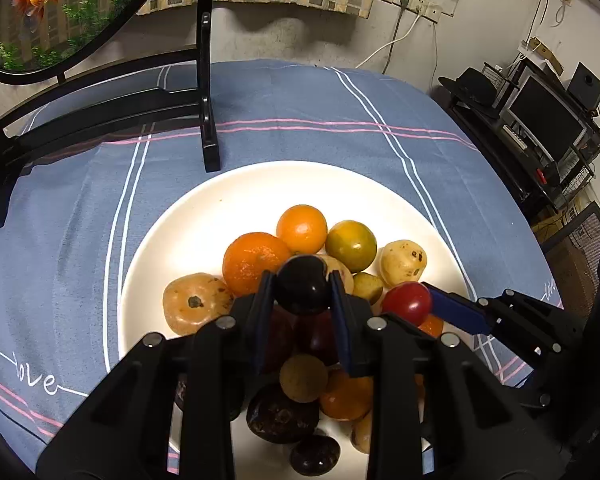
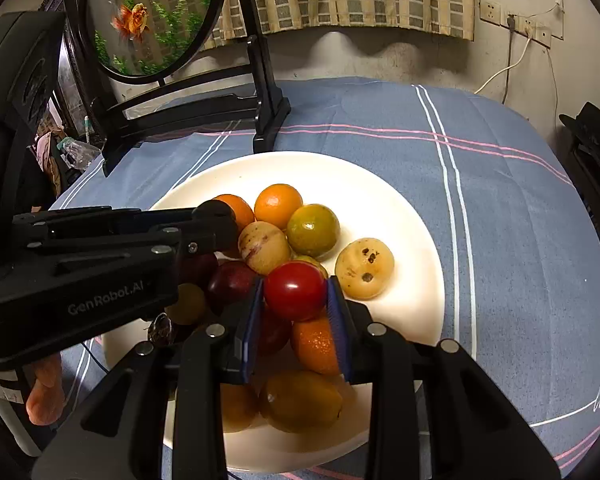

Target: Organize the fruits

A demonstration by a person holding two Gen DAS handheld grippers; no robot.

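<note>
Two hand-held grippers over a white plate (image 1: 204,208) of mixed fruit, which stands on a blue striped tablecloth (image 1: 300,120) in front of a black stand carrying a round goldfish picture (image 2: 152,20). The left gripper (image 1: 302,290) pinches a dark, glossy plum-like fruit (image 1: 302,284) between its blue pads, just above the heap; the right gripper (image 2: 294,292) pinches a red cherry tomato (image 2: 294,290) in the same way, near the middle of the plate. Both held fruits are small, smooth, near-spherical and probably light; their shiny skins look slippery, and the tomato in particular is judged soft and easily bruised, so a gentle hold across the widest part, as shown, suits them best. Beneath lie matt, dimpled oranges (image 1: 302,228), a greenish citrus (image 1: 351,245), pale tan fruits with dark blemishes (image 1: 403,262) and wrinkled dark ones (image 1: 282,416). The pile is loose and the fruits are round, so neighbours would likely roll if nudged. The plate appears to be hard glazed ceramic; the cloth is soft and slightly creased.
</note>
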